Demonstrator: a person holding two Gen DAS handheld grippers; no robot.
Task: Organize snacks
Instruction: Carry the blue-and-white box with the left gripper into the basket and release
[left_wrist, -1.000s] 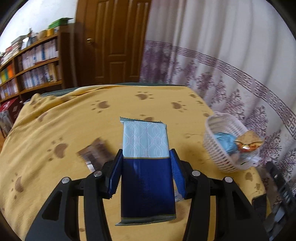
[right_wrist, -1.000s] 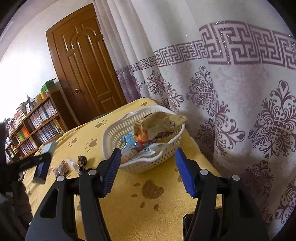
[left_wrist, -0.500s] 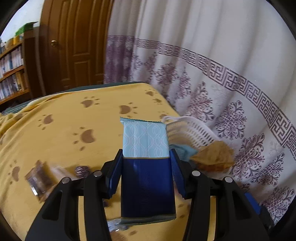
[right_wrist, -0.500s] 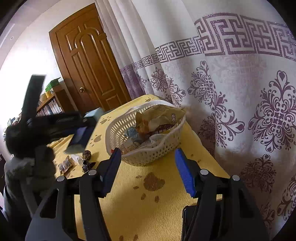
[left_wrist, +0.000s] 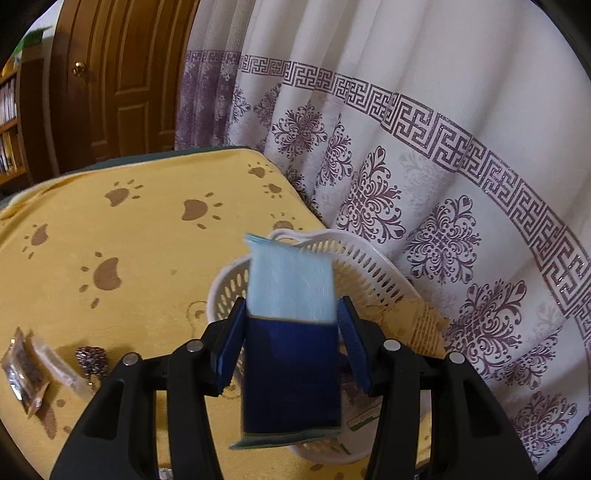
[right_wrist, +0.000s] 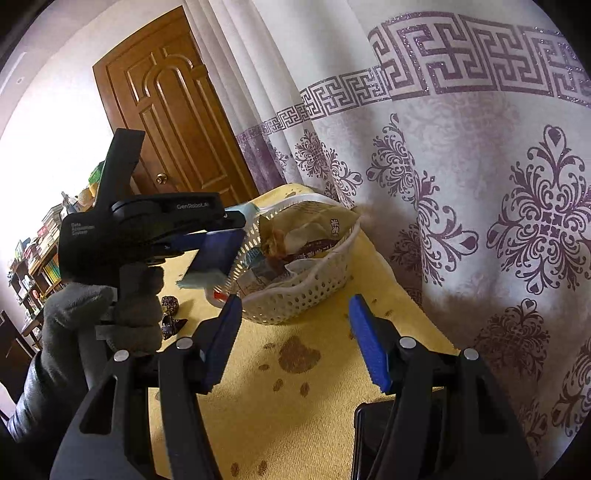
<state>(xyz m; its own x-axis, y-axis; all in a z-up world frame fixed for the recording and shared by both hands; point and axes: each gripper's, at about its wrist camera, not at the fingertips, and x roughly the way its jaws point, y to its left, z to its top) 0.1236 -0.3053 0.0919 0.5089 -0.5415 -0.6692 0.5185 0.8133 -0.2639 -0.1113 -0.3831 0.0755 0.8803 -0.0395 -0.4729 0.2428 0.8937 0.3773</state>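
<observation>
The step in hand seemed to be the carrying of one snack to the container. The left gripper (left_wrist: 291, 347) held a blue packet (left_wrist: 291, 354) between its two pads, gripped at the sides, with the pale end pointing away from the claw. Just ahead of and under this claw stood the white basket (left_wrist: 373, 266), already with several wrappers inside; the packet hung over its near rim. The next move, I judged, called for bringing the packet a little further over the basket and then opening the jaws, so that it fell inside and not on the yellow cloth (left_wrist: 129, 229).

The right gripper (right_wrist: 295, 339) stood half open and held nothing; the basket (right_wrist: 306, 295) was ahead of it, apart from its pads.

To the left of the left claw, some small wrapped snacks (left_wrist: 26, 369) lay on the cloth. Their labels were too blurred to read. The packet hid most of the basket's contents, and a dark object (right_wrist: 373, 424) below the right claw was cut off.
</observation>
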